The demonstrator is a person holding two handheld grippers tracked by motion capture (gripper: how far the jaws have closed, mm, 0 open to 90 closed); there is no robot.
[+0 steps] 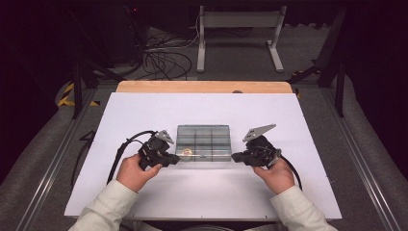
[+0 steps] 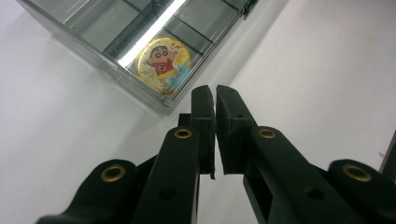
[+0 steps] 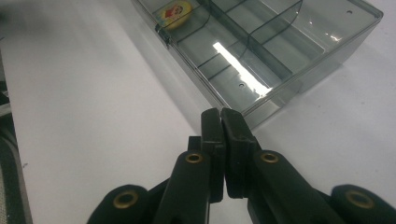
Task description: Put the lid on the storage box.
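Sitting mid-table on the white sheet (image 1: 144,202), the clear compartment box (image 1: 203,142) holds a round cartoon badge (image 2: 164,64) in its near-left corner cell. Left gripper (image 1: 172,159) noses up beside that corner, jaws pressed nearly together, empty. Right gripper (image 1: 235,157) flanks the opposite end, jaws closed, empty.

The counter (image 1: 144,110) is covered by a white sheet, with a strip of bare wood (image 1: 202,86) left showing along its far edge. Beyond it, a grey carpeted floor (image 1: 240,57) is seen, on which a tangle of black cables (image 1: 163,60) and a pale metal frame (image 1: 238,33) are placed. The surroundings are kept dark, and yellow-black tape (image 1: 67,96) is laid at the left.
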